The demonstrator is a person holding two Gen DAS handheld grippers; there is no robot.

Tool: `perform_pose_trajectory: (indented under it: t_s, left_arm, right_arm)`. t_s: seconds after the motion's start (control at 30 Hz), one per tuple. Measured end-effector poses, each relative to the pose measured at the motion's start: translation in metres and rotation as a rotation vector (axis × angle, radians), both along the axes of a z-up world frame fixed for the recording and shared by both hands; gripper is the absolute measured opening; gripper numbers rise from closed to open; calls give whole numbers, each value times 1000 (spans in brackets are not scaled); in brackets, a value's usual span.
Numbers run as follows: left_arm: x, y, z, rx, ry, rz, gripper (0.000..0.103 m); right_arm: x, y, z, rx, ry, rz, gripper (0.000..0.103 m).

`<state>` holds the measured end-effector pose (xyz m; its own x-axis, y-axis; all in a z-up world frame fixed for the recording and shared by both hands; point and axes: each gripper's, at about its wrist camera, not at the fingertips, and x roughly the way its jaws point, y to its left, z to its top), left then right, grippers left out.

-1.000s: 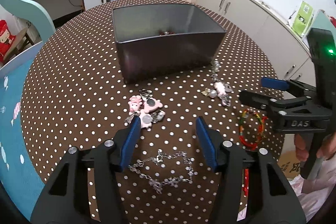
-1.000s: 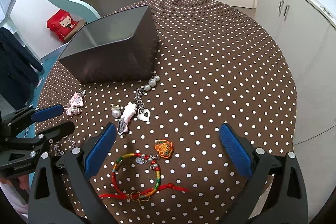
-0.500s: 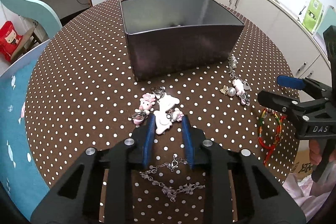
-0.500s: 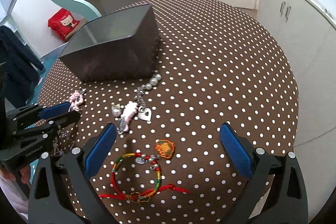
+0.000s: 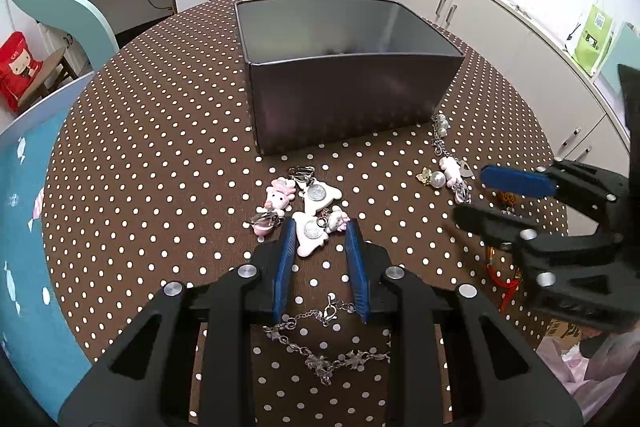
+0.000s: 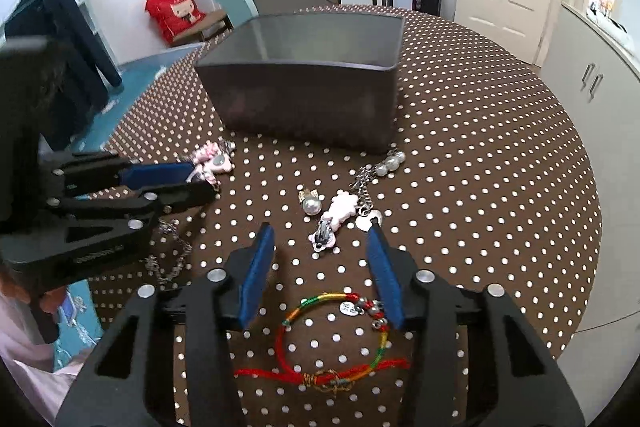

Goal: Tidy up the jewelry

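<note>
Pink-white charm cluster (image 5: 308,211) mid-worktop, near grey bin's (image 5: 348,107) front wall. Left hand-held gripper (image 5: 320,239) narrowed, pads pinching nearest white charm. Right hand-held gripper (image 6: 320,259) closing, nothing pinched; pearl-and-pink keychain (image 6: 344,203) just ahead, red cord bracelet (image 6: 336,339) beneath. Silver chain (image 5: 324,343) near worktop (image 5: 160,147) front edge.

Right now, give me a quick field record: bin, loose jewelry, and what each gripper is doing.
bin: dark grey bin, open top, upright on dotted tablecloth
left gripper: shut on pink charm keychain
right gripper: jaws closing around pearl charm chain, pads not yet touching
silver chain bracelet: on cloth, below left gripper
red braided bracelet: on cloth, below right gripper
</note>
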<state>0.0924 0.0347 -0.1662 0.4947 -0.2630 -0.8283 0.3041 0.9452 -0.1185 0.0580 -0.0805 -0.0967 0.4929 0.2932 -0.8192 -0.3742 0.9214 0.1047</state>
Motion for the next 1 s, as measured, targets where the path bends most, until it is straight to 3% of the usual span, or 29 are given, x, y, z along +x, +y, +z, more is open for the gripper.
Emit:
perform_pose_trajectory:
  t_s: [0.07, 0.13, 0.23, 0.57, 1.0]
  left_arm:
    - [-1, 2, 0, 2, -4, -4, 26]
    - [-1, 3, 0, -3, -4, -4, 26]
    - [0, 8, 0, -18, -3, -4, 26]
    - [4, 12, 6, -61, 3, -26, 26]
    - [6, 7, 35, -82, -61, -48, 26]
  right_arm:
    - [1, 6, -4, -27, -17, 2, 43]
    - [1, 14, -6, -65, -38, 14, 26]
    - [1, 16, -9, -95, -59, 26, 12]
    - [5, 5, -5, -31, -40, 29, 12]
    - [8, -6, 23, -14, -121, 16, 12]
